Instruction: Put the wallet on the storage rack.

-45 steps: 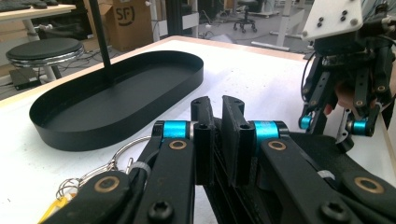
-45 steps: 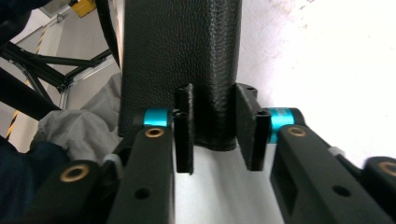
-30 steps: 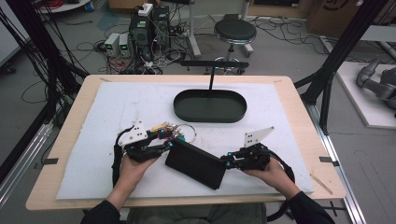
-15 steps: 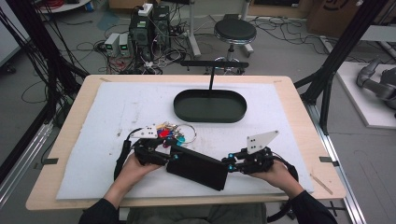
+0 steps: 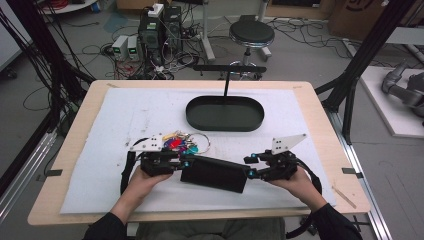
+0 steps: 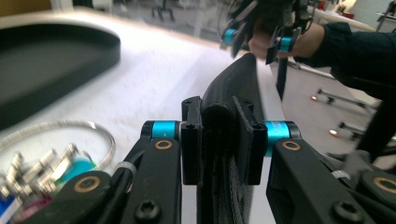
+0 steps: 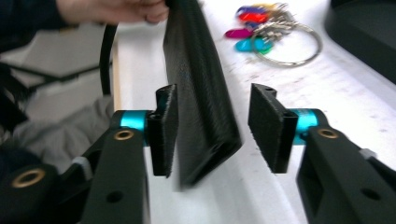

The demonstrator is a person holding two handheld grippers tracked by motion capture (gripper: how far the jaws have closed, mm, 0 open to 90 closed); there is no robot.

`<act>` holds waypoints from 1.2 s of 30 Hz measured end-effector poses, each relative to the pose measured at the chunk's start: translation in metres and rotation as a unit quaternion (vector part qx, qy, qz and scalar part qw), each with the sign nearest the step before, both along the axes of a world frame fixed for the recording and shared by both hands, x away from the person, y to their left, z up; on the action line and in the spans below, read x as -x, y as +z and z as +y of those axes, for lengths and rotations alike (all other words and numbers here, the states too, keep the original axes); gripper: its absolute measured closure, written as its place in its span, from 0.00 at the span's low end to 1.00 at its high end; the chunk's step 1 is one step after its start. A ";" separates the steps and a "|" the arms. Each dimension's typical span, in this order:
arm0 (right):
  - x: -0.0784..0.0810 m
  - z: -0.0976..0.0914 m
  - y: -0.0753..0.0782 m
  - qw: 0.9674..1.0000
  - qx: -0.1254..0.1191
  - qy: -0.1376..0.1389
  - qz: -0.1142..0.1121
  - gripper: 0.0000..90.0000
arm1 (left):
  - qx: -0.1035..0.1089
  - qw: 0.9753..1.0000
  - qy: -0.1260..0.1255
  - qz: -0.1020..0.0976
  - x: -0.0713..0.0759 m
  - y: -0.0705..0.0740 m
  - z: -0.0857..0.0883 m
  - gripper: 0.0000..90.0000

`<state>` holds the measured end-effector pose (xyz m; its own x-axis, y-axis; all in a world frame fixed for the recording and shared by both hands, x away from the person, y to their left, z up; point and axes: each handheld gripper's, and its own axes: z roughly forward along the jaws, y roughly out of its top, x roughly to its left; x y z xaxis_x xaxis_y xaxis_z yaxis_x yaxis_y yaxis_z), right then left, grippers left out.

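Here, near the table's front edge: left claw (image 5: 186, 162) has just clenched on the left end of the black pouch (image 5: 215, 173). Keys (image 5: 181, 142) lie just behind. Right claw (image 5: 250, 165), just opening, stands released around the pouch's right end.

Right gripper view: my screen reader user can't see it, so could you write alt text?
The right gripper has open jaws around one end of a black pouch, a clear gap at one pad. Beyond it, a key ring with coloured keys lies on the white mat.
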<state>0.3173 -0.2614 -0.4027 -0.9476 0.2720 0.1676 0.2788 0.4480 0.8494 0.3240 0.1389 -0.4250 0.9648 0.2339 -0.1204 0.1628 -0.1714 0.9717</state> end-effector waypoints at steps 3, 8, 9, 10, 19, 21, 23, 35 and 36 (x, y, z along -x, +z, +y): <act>-0.004 -0.006 -0.003 0.999 -0.015 -0.033 0.002 0.47 | 0.012 0.999 0.015 -0.042 0.005 0.000 -0.001 0.84; -0.004 -0.009 -0.004 0.998 -0.027 -0.060 -0.011 0.42 | 0.026 0.999 0.005 -0.047 0.006 -0.001 -0.002 0.84; -0.005 -0.009 -0.004 0.998 -0.026 -0.061 -0.012 0.42 | 0.031 0.998 0.005 -0.048 0.007 0.000 -0.002 0.84; -0.005 -0.008 -0.005 0.998 -0.025 -0.057 -0.008 0.42 | 0.031 0.998 0.005 -0.048 0.007 0.000 -0.002 0.84; -0.004 -0.001 -0.007 0.999 -0.031 -0.036 -0.012 0.66 | 0.071 0.996 -0.005 -0.054 0.011 0.005 -0.006 0.84; -0.002 -0.001 -0.006 0.999 -0.027 -0.029 -0.022 0.74 | 0.072 0.996 -0.003 -0.054 0.011 0.005 -0.006 0.84; -0.002 -0.003 -0.005 0.999 -0.032 -0.014 -0.021 0.81 | 0.073 0.996 -0.003 -0.052 0.011 0.005 -0.005 0.83; 0.003 -0.009 0.002 0.997 -0.052 -0.010 -0.047 0.86 | 0.031 0.999 0.025 -0.027 0.009 0.006 -0.010 0.55; 0.003 -0.010 0.002 0.997 -0.056 -0.013 -0.046 0.86 | 0.029 0.999 0.034 -0.025 0.009 0.007 -0.009 0.51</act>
<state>0.3144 -0.2718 -0.4004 -0.9532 0.2816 0.1101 0.2072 0.3433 0.9161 0.3150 0.1294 -0.4179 0.9522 0.2929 -0.0872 0.1228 -0.1053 0.9868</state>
